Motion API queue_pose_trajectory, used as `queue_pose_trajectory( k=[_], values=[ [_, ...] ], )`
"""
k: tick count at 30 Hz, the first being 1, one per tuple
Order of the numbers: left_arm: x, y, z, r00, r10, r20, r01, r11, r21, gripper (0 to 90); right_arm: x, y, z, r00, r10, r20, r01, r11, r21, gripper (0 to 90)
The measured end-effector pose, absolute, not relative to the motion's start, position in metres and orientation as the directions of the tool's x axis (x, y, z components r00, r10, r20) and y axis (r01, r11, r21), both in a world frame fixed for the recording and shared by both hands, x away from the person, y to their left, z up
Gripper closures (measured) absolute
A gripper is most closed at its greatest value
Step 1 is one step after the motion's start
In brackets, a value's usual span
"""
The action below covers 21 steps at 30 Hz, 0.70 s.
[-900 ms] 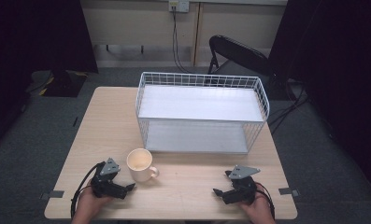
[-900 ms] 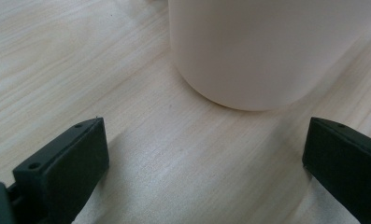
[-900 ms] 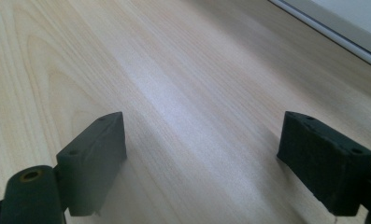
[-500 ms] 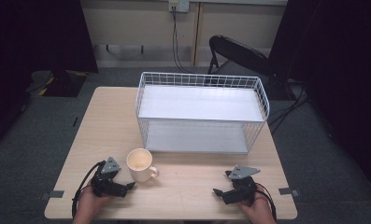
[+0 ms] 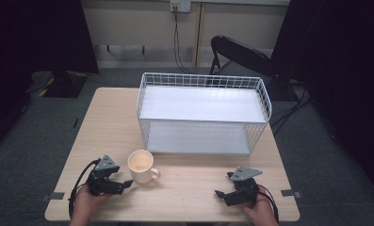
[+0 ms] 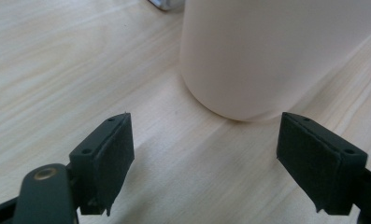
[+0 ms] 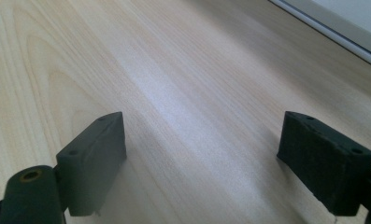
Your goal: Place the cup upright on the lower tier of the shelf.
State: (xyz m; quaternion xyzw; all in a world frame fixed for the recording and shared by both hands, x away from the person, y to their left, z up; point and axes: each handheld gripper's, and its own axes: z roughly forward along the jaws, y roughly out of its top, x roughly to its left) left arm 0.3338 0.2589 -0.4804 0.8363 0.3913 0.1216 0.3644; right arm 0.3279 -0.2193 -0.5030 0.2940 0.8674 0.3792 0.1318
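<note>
A cream mug [image 5: 141, 165] stands upright on the wooden table [image 5: 189, 188], handle toward the right. My left gripper [image 5: 126, 184] rests low on the table just left of the mug, open, its jaws pointing at the mug's side. In the left gripper view the mug [image 6: 276, 51] stands just beyond the wide-apart pads [image 6: 106, 161], nothing between them. My right gripper [image 5: 221, 193] lies near the front right edge, open over bare wood, and its pads [image 7: 94, 154] hold nothing.
A white wire basket [image 5: 202, 113] with a white floor stands at the back middle of the table. A black folding chair [image 5: 241, 54] is behind the table. Dark curtains hang at both sides.
My left gripper has crept slightly right, closer to the mug. The right gripper and the mug have stayed put.
</note>
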Motion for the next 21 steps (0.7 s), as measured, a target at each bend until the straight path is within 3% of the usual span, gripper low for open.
queue_pose_trajectory(
  k=[21],
  values=[
    [0.331, 0.269, -0.448, 0.629, 0.773, -0.080, 0.539, -0.360, 0.761, 19.4, 0.328, -0.219, -0.503, -0.792, 0.610, -0.005, 0.411, 0.539, 0.735, 14.3]
  ],
)
